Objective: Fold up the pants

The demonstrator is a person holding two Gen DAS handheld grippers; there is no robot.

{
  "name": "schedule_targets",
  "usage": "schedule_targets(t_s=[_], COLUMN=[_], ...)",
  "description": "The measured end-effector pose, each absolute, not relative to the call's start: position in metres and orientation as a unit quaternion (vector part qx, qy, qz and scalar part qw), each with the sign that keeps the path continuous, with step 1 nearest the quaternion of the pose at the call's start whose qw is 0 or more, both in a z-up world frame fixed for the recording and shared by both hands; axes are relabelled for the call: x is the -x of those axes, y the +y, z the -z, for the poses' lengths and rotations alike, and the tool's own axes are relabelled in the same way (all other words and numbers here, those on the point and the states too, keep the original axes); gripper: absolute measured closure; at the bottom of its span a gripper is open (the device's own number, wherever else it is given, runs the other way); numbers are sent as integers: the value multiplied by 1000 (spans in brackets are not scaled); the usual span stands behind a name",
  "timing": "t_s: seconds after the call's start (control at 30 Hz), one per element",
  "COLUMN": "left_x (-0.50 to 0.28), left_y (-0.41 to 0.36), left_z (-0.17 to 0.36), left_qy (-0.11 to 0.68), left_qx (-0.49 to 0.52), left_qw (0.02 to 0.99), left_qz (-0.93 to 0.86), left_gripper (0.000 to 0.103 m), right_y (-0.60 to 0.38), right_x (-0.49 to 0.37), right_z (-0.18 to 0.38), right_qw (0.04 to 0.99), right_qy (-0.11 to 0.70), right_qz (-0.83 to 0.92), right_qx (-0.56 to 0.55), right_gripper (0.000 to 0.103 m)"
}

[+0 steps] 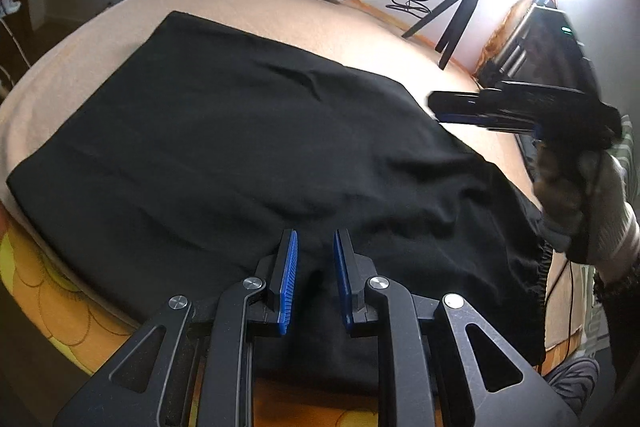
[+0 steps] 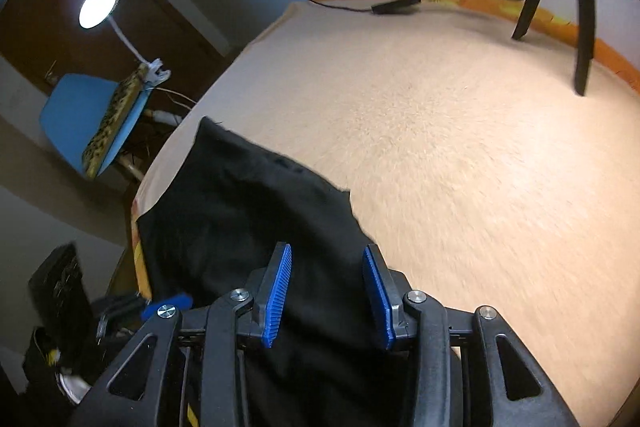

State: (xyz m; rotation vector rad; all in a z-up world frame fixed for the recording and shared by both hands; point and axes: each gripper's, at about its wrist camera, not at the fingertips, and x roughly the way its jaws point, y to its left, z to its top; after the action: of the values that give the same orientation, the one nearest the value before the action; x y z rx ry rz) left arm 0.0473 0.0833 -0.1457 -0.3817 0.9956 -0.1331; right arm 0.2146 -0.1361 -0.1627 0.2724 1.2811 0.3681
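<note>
From your left gripper [image 1: 315, 281], jaws narrowly apart and empty, the pants [image 1: 248, 147] stretch ahead and left with the right gripper [image 1: 448, 109] at their far-right edge, while your right gripper [image 2: 327, 291], half-open and empty, hangs over their near edge.

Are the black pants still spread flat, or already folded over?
Spread flat. The black pants lie as one broad, lightly wrinkled sheet on the beige cover. Whether layers are already doubled underneath, I cannot tell.
</note>
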Motion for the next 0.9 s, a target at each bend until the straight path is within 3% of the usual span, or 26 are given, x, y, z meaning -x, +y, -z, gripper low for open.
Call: schedule_targets(t_s=[0.17,0.27,0.33,0.4,0.63,0.9], left_x=[-45,-46,-47,-47,-52,-54], left_y=[88,86,86,85,78,76], left_z=[147,147,147,147,148,150], left_qy=[475,475,475,475,475,475], left_qx=[187,185,187,185,180,178], left_qw=[857,858,857,857,859,859], left_qz=[67,69,69,69,66,65], left_gripper=[86,86,86,86,86,86], right_y=[-130,-128,-123,-114,-64,-71], right_x=[-230,-231,-229,-221,-185,-211], right_z=[181,188,187,178,142,165], right_qw=[765,761,769,780,833,838], right_qy=[605,608,602,586,500,512], right_qz=[-172,-171,-171,-189,-224,-145], right_qx=[-142,-146,-133,-112,76,122], right_gripper=[64,76,91,97,99,100])
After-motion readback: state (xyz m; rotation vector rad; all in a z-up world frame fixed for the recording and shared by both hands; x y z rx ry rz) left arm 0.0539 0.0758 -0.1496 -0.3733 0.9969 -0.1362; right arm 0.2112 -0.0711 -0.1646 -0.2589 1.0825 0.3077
